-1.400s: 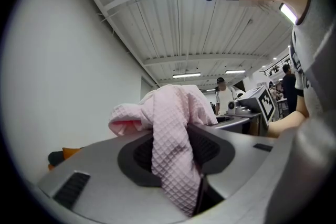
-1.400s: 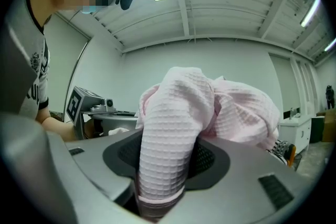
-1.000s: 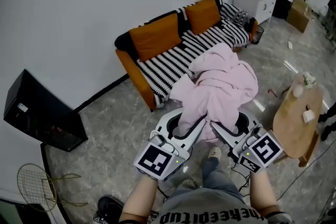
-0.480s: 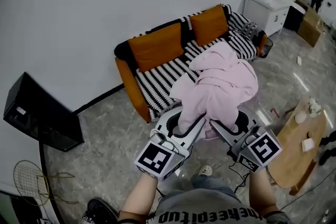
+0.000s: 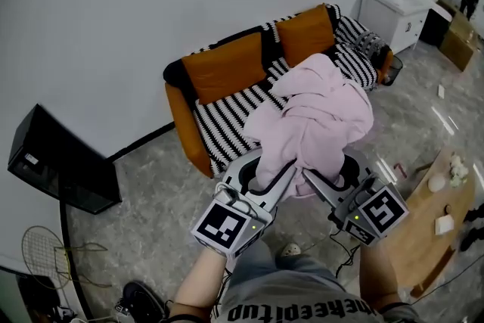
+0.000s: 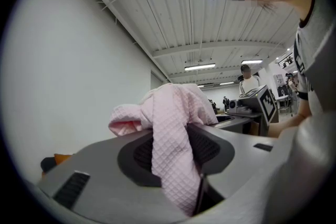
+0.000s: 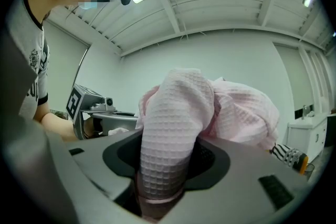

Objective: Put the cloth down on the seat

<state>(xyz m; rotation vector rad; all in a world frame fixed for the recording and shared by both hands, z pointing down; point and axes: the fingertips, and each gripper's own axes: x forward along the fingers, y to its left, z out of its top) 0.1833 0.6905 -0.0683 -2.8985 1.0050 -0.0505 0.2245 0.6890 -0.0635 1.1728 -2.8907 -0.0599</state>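
A pink waffle-weave cloth (image 5: 316, 117) hangs bunched in the air above the floor, in front of the sofa. My left gripper (image 5: 266, 179) is shut on its lower left part, and my right gripper (image 5: 327, 179) is shut on its lower right part. In the left gripper view the cloth (image 6: 170, 139) is pinched between the jaws and drapes over them. The right gripper view shows a thick fold of the cloth (image 7: 170, 149) clamped the same way. The seat (image 5: 249, 106) is a sofa with a black-and-white striped cover and two orange cushions (image 5: 223, 66), just beyond the cloth.
A black box (image 5: 57, 170) stands by the wall at the left. A round wooden table (image 5: 435, 219) with small items is at the right. A white cabinet (image 5: 397, 11) stands at the far right. A racket (image 5: 45, 257) lies on the floor at lower left.
The view has shifted closer toward the sofa; the cloth, still held in both grippers, now overlaps the sofa's right half. The wooden table has slid toward the right edge.
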